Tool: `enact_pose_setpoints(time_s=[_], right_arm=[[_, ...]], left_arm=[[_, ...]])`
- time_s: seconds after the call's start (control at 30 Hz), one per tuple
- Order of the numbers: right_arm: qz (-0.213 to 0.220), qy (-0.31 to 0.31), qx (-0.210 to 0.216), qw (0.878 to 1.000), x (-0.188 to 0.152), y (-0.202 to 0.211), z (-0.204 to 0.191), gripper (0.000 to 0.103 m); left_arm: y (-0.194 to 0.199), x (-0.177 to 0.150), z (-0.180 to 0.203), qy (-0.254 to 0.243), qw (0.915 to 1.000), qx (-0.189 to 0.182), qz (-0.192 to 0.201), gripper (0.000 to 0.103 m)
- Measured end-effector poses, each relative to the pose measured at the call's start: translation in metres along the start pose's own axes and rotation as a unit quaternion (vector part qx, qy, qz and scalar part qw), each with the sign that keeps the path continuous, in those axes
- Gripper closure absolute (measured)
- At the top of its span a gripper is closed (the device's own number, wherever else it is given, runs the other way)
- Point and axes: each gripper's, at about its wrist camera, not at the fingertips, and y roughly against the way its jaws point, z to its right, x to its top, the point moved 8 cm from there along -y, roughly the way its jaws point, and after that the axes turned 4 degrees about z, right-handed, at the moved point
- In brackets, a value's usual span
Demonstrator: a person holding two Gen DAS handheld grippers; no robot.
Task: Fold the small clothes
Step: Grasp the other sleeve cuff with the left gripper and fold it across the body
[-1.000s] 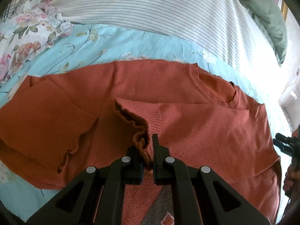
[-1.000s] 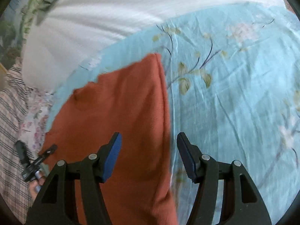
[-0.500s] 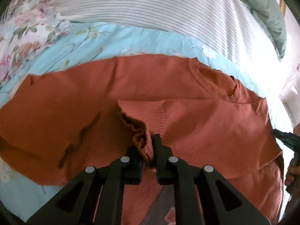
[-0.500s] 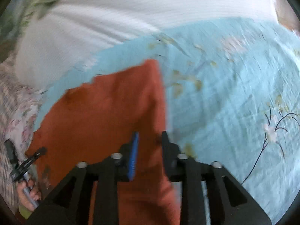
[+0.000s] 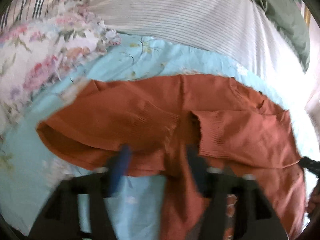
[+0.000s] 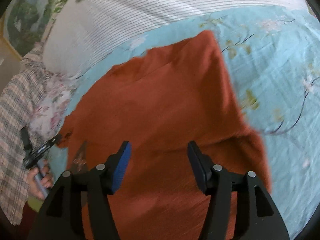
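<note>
A rust-orange knit sweater (image 5: 236,100) lies spread on the light blue floral bedsheet (image 5: 156,62), both sleeves folded in over its body. The ribbed cuff (image 5: 212,126) of one sleeve rests on the sweater just beyond my left gripper (image 5: 158,152). That gripper's jaws are opening, blurred, and nothing is between them. In the right wrist view my right gripper (image 6: 159,146) hovers over the sweater (image 6: 170,100) near its side edge. Its jaws are opening too, with the knit below them and not pinched. A hand holds the left gripper (image 6: 38,152) at the sweater's far side.
A white striped duvet (image 5: 190,14) lies bunched behind the sweater, with a floral pillow (image 5: 40,56) to its left and green cloth (image 5: 288,20) at the back right. Plaid fabric (image 6: 16,108) lies at the left edge. Bare bedsheet (image 6: 280,70) stretches to the right.
My left gripper has let go of the sleeve cuff, opened wide and drawn back; the cuff now lies on the sweater. My right gripper narrowed, then opened again while shifting over the sweater.
</note>
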Motion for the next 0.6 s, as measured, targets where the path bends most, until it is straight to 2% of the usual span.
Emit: enact_pose_setpoints(time_s=[0.03, 0.3, 0.37, 0.43, 0.47, 0.5, 0.6], right_arm=[[-0.006, 0.001, 0.006, 1.0, -0.007, 0.0, -0.005, 0.041], [-0.037, -0.01, 0.014, 0.999, -0.035, -0.013, -0.017, 0.041], [-0.037, -0.013, 0.017, 0.999, -0.036, -0.013, -0.018, 0.041], [-0.033, -0.014, 0.021, 0.999, -0.036, -0.011, -0.022, 0.041], [-0.03, -0.013, 0.024, 0.999, -0.036, -0.009, -0.023, 0.041], [-0.027, -0.012, 0.027, 0.999, -0.036, -0.007, -0.025, 0.041], [-0.023, -0.01, 0.033, 0.999, -0.036, -0.003, -0.027, 0.041]], left_arm=[[-0.002, 0.001, 0.002, -0.015, 0.9999, 0.005, -0.001, 0.022], [-0.043, -0.008, 0.004, -0.08, 0.9934, 0.073, -0.038, 0.023], [-0.054, -0.012, 0.001, -0.067, 0.9943, 0.064, -0.053, 0.039], [-0.057, -0.008, -0.006, -0.045, 0.996, 0.054, -0.055, 0.077], [-0.056, -0.006, -0.009, -0.033, 0.9969, 0.047, -0.054, 0.088], [-0.054, -0.004, -0.012, -0.02, 0.9974, 0.046, -0.052, 0.094], [-0.039, 0.006, -0.02, 0.027, 0.9989, 0.024, -0.032, 0.096]])
